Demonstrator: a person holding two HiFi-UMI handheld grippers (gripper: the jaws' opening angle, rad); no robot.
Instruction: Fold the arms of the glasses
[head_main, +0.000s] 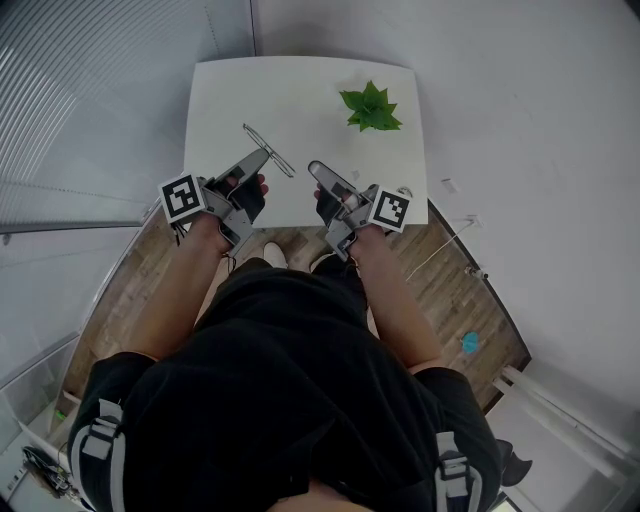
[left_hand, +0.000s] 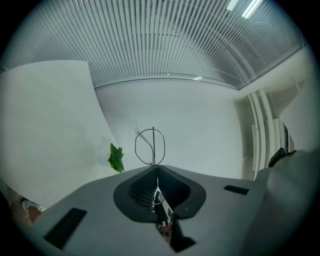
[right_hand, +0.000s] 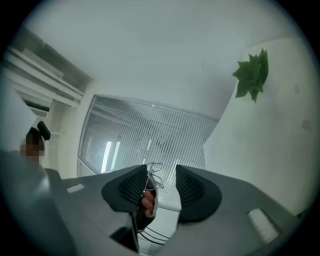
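Thin wire-framed glasses (head_main: 268, 150) hang in the air over the white table (head_main: 300, 95), a little beyond its near edge. My left gripper (head_main: 264, 154) is shut on them. In the left gripper view the pads (left_hand: 145, 187) close on the wire and one round lens rim (left_hand: 153, 146) stands up past the jaw tips (left_hand: 155, 170). My right gripper (head_main: 316, 169) is just right of the glasses, apart from them, and open. In the right gripper view its jaws (right_hand: 162, 172) stand apart, with the glasses (right_hand: 154, 178) and the fingers of the left hand seen through the gap.
A small green plant (head_main: 371, 108) sits at the table's far right; it also shows in the left gripper view (left_hand: 116, 158) and the right gripper view (right_hand: 252, 75). Wooden floor (head_main: 450, 290) lies below the table's near edge. Slatted blinds (head_main: 90, 90) run along the left.
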